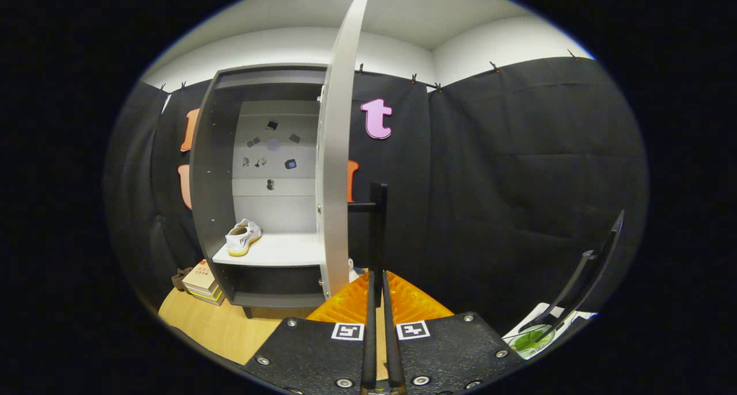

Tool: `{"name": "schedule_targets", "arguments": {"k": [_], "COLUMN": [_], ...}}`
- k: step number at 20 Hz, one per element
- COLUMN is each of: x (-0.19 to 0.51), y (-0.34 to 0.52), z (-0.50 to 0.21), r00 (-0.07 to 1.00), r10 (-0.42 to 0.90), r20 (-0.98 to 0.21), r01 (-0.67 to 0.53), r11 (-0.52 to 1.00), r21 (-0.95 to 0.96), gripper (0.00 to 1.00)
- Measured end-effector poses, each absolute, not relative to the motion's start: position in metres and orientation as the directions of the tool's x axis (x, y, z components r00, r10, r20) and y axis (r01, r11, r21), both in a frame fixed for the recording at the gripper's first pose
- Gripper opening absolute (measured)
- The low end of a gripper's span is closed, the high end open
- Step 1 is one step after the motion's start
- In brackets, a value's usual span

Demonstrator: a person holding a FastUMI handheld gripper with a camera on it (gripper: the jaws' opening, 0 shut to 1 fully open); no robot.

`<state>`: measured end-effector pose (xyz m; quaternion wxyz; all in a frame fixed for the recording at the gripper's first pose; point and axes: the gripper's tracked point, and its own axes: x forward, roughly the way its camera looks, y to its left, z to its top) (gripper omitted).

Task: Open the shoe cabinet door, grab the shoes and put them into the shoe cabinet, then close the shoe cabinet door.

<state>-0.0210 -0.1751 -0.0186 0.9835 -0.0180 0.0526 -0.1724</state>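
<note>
We see the tongs (pixel 377 283) clenched on the black door handle (pixel 377 222), both fingers pressed against its upright bar. The shoe cabinet (pixel 259 176) stands open, its door (pixel 337 153) swung edge-on toward us. One white shoe (pixel 242 237) sits on the cabinet's shelf (pixel 276 251); writing on its side is too small to read. A stack of boxes (pixel 201 283) rests on the wooden floor (pixel 213 323) beside the cabinet; we cannot count them or read their print.
</note>
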Motion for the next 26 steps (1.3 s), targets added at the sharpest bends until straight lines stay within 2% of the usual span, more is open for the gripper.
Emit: {"name": "schedule_targets", "arguments": {"k": [15, 26], "x": [-0.037, -0.061], "y": [-0.170, -0.070], "z": [-0.009, -0.018], "r00": [0.928, 0.965], "r10": [-0.361, -0.237], "r20": [-0.094, -0.108], "r01": [0.356, 0.233], "r11": [0.932, 0.971], "r21": [-0.069, -0.050], "gripper": [0.07, 0.07]}}
